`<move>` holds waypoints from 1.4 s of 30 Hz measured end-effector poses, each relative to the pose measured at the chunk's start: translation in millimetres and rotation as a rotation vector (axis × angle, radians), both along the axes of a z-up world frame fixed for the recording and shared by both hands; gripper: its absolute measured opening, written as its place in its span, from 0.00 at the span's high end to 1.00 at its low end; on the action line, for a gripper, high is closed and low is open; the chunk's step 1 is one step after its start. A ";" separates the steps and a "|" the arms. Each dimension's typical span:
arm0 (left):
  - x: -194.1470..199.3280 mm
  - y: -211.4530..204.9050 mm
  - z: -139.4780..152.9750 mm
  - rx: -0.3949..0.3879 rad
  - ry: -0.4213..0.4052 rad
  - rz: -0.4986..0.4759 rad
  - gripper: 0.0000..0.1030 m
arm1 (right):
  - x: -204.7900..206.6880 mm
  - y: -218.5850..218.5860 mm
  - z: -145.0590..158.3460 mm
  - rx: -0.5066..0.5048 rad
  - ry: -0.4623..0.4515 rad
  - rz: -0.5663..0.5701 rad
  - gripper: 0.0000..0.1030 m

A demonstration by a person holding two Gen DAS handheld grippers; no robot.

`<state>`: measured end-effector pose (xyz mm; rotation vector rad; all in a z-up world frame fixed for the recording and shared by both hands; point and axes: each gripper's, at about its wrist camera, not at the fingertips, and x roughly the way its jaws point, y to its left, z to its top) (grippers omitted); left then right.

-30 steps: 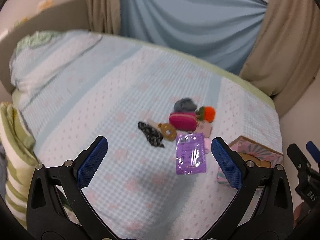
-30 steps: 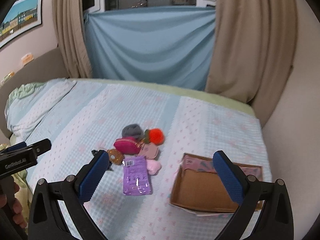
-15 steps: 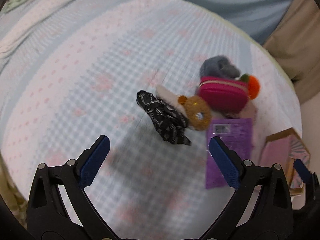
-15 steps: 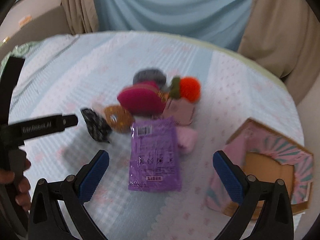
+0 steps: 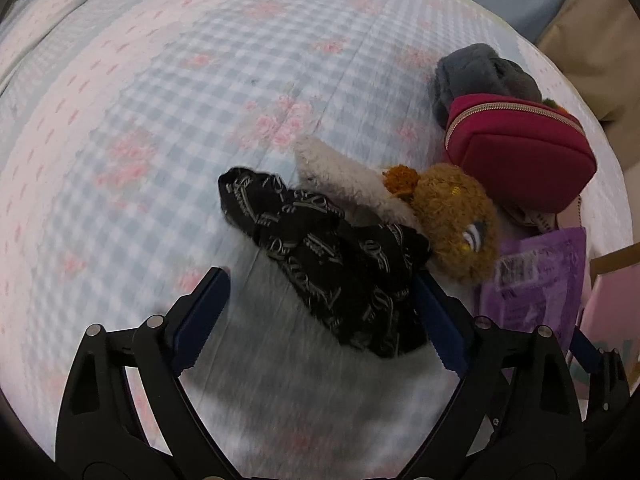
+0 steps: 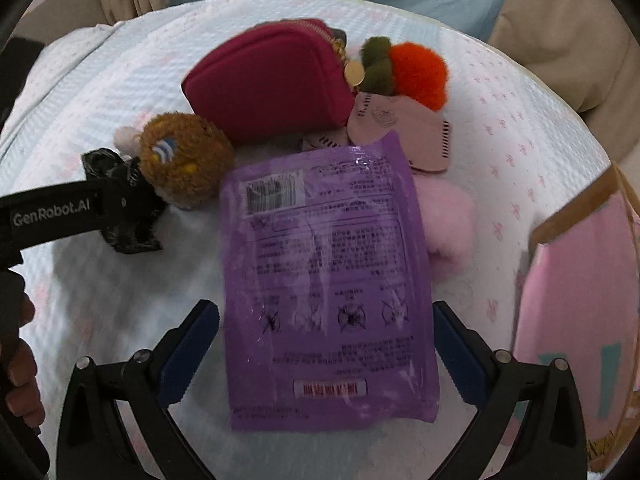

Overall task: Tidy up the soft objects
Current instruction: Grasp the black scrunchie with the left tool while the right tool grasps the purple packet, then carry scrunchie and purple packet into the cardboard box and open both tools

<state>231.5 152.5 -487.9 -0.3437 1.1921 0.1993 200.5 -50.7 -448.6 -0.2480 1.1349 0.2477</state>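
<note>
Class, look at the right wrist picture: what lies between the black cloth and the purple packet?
The brown plush ball sits between the black cloth and purple packet, clearest in the right wrist view.

On the bed lay 1 purple packet [image 6: 328, 280], 1 magenta pouch [image 6: 272, 80], 1 black printed cloth [image 5: 332, 256] — and 1 brown plush ball [image 6: 184, 156], 1 orange pompom [image 6: 420, 72].

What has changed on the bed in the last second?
Both grippers have come down close over the pile. The left gripper, jaws closing, now straddles the black patterned cloth; the right gripper stands open around the purple packet. Neither pinches anything yet. The magenta pouch, the brown plush and the box lie as before.
</note>
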 end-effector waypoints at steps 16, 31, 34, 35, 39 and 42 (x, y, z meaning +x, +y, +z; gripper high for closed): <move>19.9 2.5 3.0 0.067 -0.019 -0.043 0.53 | 13.6 11.3 -10.0 -0.002 0.015 0.101 0.64; 0.1 2.4 24.2 0.081 -0.060 -0.014 0.57 | 7.8 -3.1 21.9 0.068 0.005 0.076 0.85; -6.3 1.2 37.0 0.092 -0.076 -0.010 0.57 | 6.9 -14.3 36.3 0.089 -0.009 0.062 0.85; -9.0 -0.2 42.2 0.095 -0.081 -0.009 0.57 | 3.8 -17.1 41.2 0.096 -0.016 0.058 0.85; -20.2 -6.0 68.0 0.110 -0.103 0.000 0.57 | -6.0 -27.5 71.8 0.127 -0.052 0.050 0.85; -31.6 -15.3 96.3 0.123 -0.128 0.010 0.57 | -24.2 -33.8 106.5 0.151 -0.092 0.037 0.85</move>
